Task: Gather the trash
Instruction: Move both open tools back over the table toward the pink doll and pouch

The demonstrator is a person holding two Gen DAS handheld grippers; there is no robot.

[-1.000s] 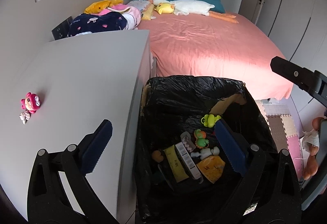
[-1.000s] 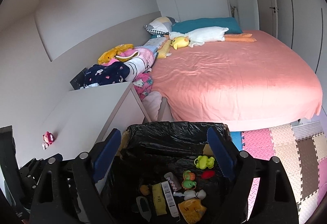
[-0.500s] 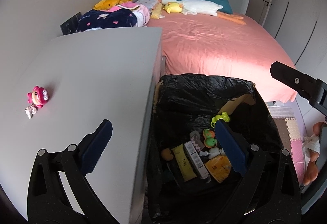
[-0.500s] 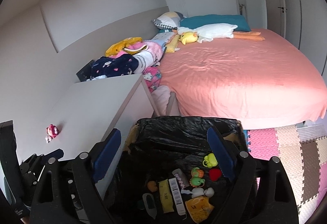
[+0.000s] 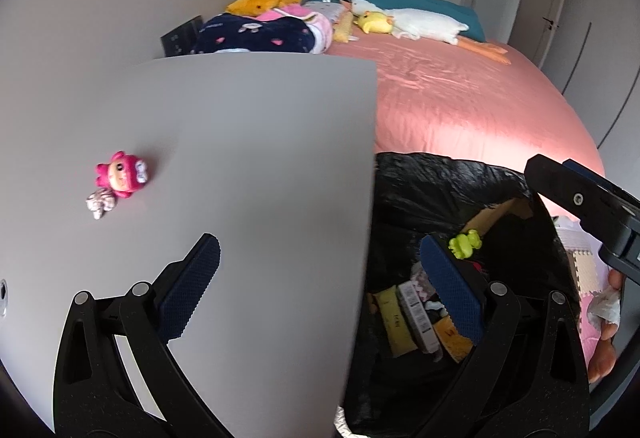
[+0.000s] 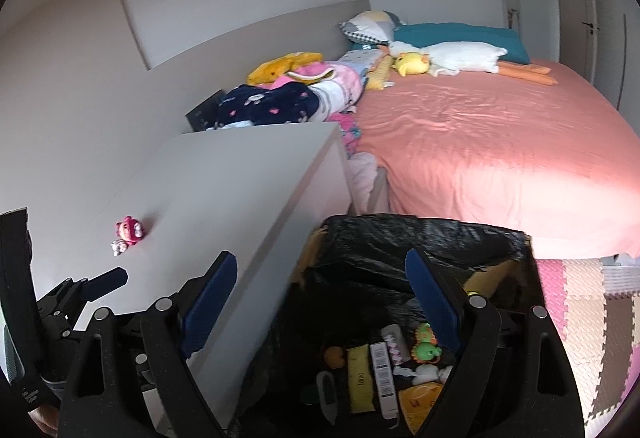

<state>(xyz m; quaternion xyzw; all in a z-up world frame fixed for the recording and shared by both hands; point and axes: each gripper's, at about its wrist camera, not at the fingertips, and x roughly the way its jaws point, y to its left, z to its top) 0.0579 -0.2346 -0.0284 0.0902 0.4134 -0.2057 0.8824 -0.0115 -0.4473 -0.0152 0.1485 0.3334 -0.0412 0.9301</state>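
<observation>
Both pairs of jaws stand spread with nothing between them: the left gripper straddles the right edge of the cabinet top, and the right gripper hangs over the bin. That bin, lined with crinkly black plastic, sits against the cabinet's side, probably so scraps can be dropped straight in. The smooth grey top carries one pink plush toy near its left edge, likely the next pick-up.
</observation>
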